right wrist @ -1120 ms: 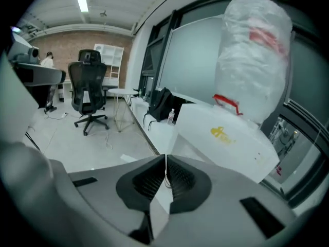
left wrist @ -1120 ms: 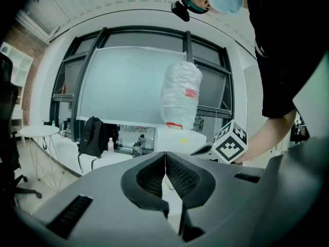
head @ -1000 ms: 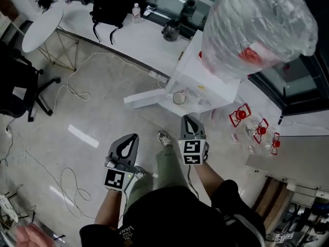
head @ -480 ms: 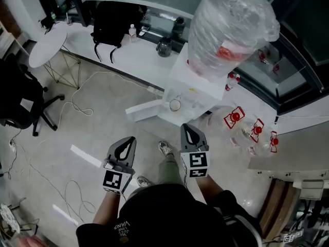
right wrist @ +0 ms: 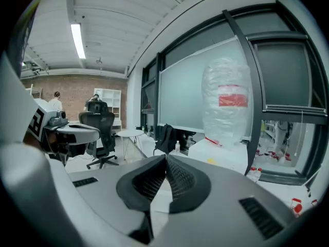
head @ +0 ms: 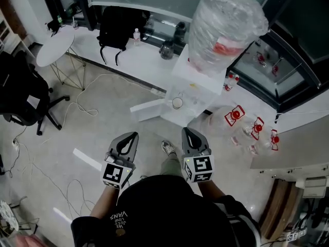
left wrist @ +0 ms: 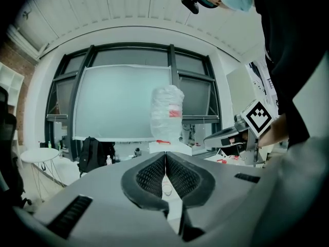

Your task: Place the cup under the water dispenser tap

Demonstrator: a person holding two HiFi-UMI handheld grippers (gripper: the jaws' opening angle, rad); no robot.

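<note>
The cup (head: 177,103) stands in the water dispenser (head: 197,75) bay at the far side, apparently under the tap, so placing looks done. The left tool (head: 134,135) and right tool (head: 185,130) hang near the person, jaws pressed together, empty.

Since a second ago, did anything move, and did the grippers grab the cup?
The right gripper drew back a little from the cup, toward the person. Nothing was grabbed or let go. The cup still sits at the front of the water dispenser, the left gripper hardly moved, and both grippers' fingers stay shut and empty.
</note>
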